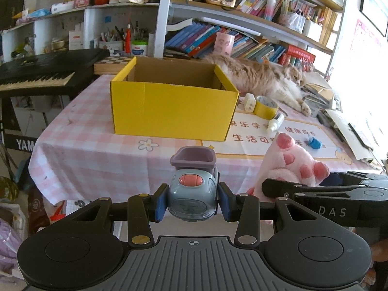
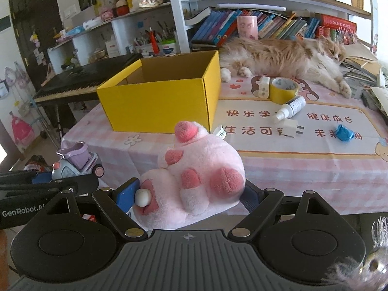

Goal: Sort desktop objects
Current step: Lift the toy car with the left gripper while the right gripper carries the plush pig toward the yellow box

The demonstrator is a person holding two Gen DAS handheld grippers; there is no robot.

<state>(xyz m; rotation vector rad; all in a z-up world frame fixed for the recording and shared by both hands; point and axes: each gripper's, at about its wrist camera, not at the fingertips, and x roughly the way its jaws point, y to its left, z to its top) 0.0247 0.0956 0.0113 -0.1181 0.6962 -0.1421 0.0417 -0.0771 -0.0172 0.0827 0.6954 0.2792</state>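
My left gripper [image 1: 192,201] is shut on a grey-and-purple toy truck [image 1: 192,189], held in front of the table's near edge; the truck also shows in the right wrist view [image 2: 77,165]. My right gripper [image 2: 191,198] is shut on a pink plush paw [image 2: 196,174], also seen in the left wrist view [image 1: 291,162]. An open yellow cardboard box [image 1: 172,108] stands on the pink checked tablecloth [image 1: 97,150] ahead; it also shows in the right wrist view [image 2: 160,101]. Both grippers are short of the box.
A cat [image 2: 286,55] lies behind the box. A yellow tape roll [image 2: 282,89], white bottles [image 2: 291,108], a white plug [image 2: 292,129] and a blue object [image 2: 344,132] lie on the table's right part. A keyboard piano [image 1: 36,72] stands left. Bookshelves stand behind.
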